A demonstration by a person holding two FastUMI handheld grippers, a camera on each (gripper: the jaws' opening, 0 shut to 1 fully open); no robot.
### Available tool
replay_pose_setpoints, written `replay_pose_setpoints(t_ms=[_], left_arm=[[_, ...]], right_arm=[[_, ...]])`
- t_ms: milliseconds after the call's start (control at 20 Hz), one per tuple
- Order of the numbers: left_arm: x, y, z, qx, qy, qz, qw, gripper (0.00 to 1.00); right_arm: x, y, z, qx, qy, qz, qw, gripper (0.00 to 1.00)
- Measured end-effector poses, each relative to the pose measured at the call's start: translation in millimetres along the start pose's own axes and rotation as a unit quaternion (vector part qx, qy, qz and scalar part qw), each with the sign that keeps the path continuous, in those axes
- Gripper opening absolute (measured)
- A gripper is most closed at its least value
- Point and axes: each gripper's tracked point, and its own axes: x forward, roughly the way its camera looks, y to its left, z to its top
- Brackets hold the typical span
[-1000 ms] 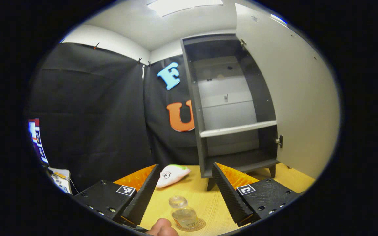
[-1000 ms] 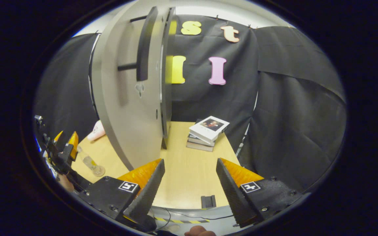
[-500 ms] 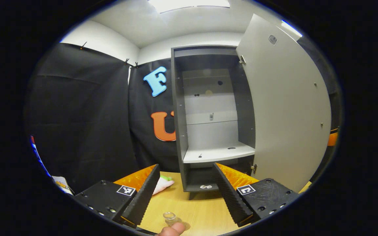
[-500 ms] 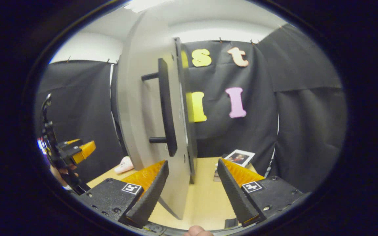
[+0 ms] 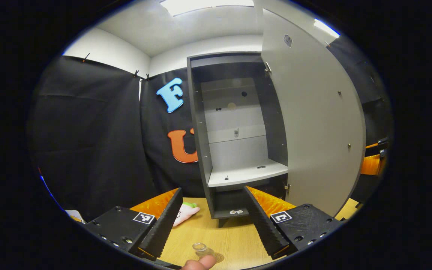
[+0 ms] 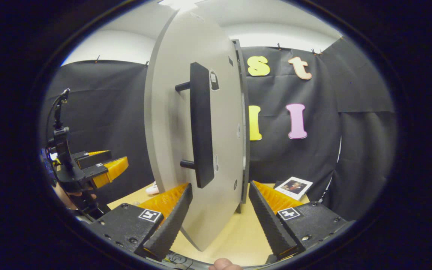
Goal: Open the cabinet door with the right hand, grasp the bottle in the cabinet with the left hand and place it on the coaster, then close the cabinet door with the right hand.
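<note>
Left gripper view: the bottle (image 5: 201,248) is seen low between the left gripper (image 5: 213,217)'s two fingers, nearer the camera than the fingertips, standing upright on the coaster (image 5: 216,257) on the wooden table (image 5: 234,240). A fingertip (image 5: 200,263) of the person's hand overlaps its near side. The bottle is clear, probably glass or hard plastic, and small; it is judged light, rigid and somewhat slippery, with a narrow base that could tip if nudged. Should it need to be taken again, the body below the mouth is judged the best place, with the pads set square across it. The left gripper's fingers are spread wide and hold nothing.

Beyond the fingertips, the cabinet (image 5: 201,150) stands open, its shelf (image 5: 248,175) bare. The cabinet door (image 5: 313,123) is swung out beyond the right-hand finger. A soft toy (image 5: 184,215) lies on the table just past the left-hand fingertip.

In the right gripper view, the cabinet door (image 6: 171,142) is seen from outside, nearly edge-on, directly ahead of the right gripper (image 6: 219,210), whose fingers are spread wide and hold nothing. The door's lower corner lies between the fingers. The bar handle (image 6: 202,123) rises above the left-hand fingertip; it is judged stiff and firmly mounted. The placement appears complete; closing the door is judged the remaining step. A book (image 6: 294,186) lies beyond the right-hand finger. The left gripper (image 6: 105,168) is seen far off to the left.
</note>
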Motion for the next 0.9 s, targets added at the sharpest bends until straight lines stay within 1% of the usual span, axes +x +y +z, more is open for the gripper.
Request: replay_pose_setpoints(t_ms=[350,450,700,900], left_arm=[[19.9,64.7,-13.2,-0.031,0.006,0.034,0.999,0.96],[24.3,79.6,-15.8,-0.03,0.005,0.042,0.999,0.96],[31.1,98.5,-25.1,-0.036,0.0,0.032,0.999,0.96],[38.3,127.4,-31.3,-0.046,-0.005,0.035,0.998,0.96]], right_arm=[[29.2,41.3,8.9,-0.008,-0.004,0.014,1.0,0.98],[37.4,55.0,12.2,-0.013,-0.005,0.016,1.0,0.98],[64.9,90.2,15.7,-0.012,-0.011,0.021,1.0,0.98],[89.5,114.8,20.6,-0.023,-0.014,0.023,0.999,0.98]])
